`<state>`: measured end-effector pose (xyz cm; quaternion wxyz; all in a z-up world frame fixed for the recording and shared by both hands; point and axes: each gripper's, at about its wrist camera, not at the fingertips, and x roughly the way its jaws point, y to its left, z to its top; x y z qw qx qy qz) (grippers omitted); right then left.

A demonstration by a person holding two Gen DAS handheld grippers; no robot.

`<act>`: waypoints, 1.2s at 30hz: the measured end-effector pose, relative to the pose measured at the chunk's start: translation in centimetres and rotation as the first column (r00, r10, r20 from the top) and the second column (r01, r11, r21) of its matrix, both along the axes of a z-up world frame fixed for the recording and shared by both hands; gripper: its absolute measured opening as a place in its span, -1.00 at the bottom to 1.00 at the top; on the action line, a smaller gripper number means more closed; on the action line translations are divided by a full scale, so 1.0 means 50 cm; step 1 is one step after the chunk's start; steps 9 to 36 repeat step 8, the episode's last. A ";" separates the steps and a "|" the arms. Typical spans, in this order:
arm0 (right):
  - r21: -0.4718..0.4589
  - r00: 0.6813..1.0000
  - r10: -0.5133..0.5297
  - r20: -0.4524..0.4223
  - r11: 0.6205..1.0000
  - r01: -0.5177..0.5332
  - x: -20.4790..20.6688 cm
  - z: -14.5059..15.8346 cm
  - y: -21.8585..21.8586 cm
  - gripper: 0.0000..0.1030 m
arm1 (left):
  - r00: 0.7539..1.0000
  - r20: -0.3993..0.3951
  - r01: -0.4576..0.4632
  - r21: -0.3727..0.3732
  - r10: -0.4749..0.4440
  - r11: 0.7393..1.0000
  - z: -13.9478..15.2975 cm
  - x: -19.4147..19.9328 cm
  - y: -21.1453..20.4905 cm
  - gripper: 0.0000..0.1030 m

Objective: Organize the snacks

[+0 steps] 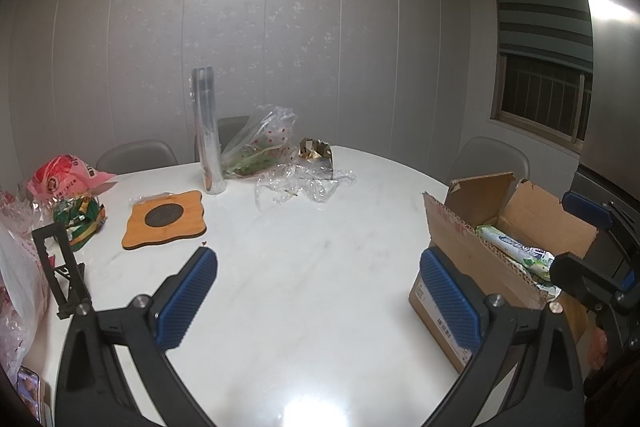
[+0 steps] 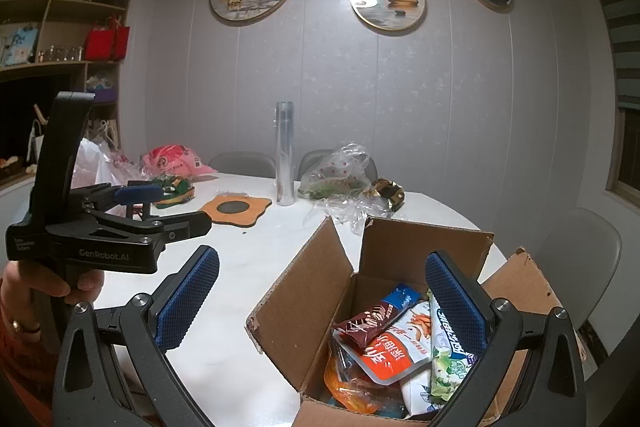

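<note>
Both grippers are just hanging over the white tabletop [image 1: 304, 267] with nothing in them. The left gripper [image 1: 318, 291] has its jaws spread wide over bare marble near the front edge, and the right gripper [image 2: 322, 297] is spread wide too, one blue pad over the tabletop and the other right above the open box [image 2: 304, 291]. That cardboard box sits at the right edge of the tabletop with its flaps up, and the snacks [image 2: 394, 345] are piled inside it: a dark brown packet, a white and orange pouch, a green and white pack, and something orange at the bottom, all leaning on each other. From the left wrist view you only catch the green and white pack [image 1: 516, 253] poking over the box wall. Toward the far edge there's an upright clear roll [image 1: 208, 131], a crumpled plastic bag with red dots [image 1: 264, 143], loose clear wrap [image 1: 304, 183] and a gold foil thing [image 1: 316, 151] just beside it. A wooden coaster [image 1: 166, 217] lies flat left of centre. At the left edge sit a green snack bag [image 1: 82, 217] and a pink bag [image 1: 64, 177] behind it, with a black stand [image 1: 60, 267] in front.
</note>
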<state>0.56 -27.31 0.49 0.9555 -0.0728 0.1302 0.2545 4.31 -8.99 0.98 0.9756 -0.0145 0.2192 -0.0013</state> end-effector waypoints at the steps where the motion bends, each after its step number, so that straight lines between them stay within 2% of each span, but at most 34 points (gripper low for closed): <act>1: -0.001 1.000 -0.001 0.000 1.000 0.001 0.000 0.000 0.000 1.00 | 1.000 0.000 0.000 0.000 0.000 1.000 0.000 0.000 0.000 0.95; 36: 0.000 1.000 -0.001 -0.001 1.000 0.001 -0.001 0.002 0.002 1.00 | 1.000 0.001 0.010 -0.005 -0.010 1.000 -0.001 -0.004 0.001 0.95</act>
